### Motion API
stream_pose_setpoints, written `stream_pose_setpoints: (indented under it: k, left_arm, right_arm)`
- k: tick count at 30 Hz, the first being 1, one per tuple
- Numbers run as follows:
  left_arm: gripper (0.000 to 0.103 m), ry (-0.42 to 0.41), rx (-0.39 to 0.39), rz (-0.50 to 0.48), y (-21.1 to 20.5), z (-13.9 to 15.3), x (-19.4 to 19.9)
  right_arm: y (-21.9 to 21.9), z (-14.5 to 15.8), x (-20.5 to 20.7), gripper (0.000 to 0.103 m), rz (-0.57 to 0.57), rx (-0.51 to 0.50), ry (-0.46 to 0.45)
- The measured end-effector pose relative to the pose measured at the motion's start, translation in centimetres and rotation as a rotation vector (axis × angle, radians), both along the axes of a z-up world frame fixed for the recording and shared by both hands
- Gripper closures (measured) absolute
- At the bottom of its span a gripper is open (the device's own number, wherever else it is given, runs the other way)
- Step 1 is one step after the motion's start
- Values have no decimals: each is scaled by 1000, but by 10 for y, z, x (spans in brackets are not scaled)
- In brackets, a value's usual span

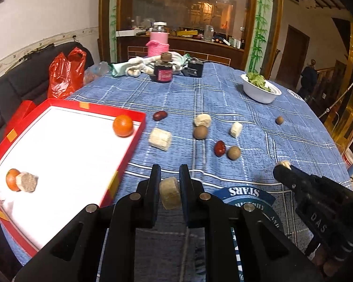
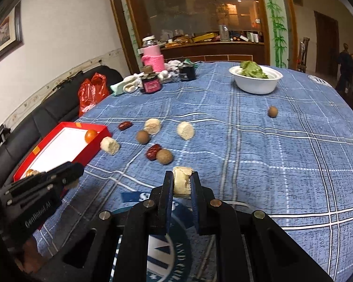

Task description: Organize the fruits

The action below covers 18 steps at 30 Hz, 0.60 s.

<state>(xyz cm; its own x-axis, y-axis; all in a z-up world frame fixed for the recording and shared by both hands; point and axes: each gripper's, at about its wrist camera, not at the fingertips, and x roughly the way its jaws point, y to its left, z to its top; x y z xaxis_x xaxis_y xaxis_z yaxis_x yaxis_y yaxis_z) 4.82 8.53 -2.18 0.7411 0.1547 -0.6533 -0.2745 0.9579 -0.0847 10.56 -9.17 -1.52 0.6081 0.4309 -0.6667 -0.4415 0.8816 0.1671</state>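
Left gripper [image 1: 169, 188] clamped on a pale cake piece [image 1: 170, 195], just right of the red tray [image 1: 131, 141]. Right gripper [image 2: 182, 183] pinching another pale piece [image 2: 181, 182]. Brown round fruits [image 1: 234, 152], red dates [image 1: 219, 148] scattered farther off on blue cloth [image 1: 223, 98].

Far end of blue plaid tablecloth [image 2: 258, 141]: pink knit-sleeved jar [image 2: 152, 55] with clear lid, dark jar with pink label [image 2: 151, 83] just in front of it, small black container [image 2: 187, 71] to its right, and white and pale green cloths [image 2: 129, 84] bunched around them. White bowl of leafy greens [image 2: 256, 80] stands apart on the right side. Off the table's left edge, a red plastic bag [image 1: 64, 75] rests on a black sofa [image 1: 16, 82]; a wood-framed glass partition [image 1: 183, 7] with painted bamboo borders stands behind the table.
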Motion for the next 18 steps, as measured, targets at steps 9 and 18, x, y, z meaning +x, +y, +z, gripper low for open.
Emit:
stream_pose_setpoints:
  k: [9,18]
  left_arm:
    - [90,-26,-32,65,38,10,-19]
    - [89,-39,-29,216,105,20,-34]
  right_arm:
    - [39,4,-17,89,102,-15,4]
    - [91,18,-28,90,217,22,-3]
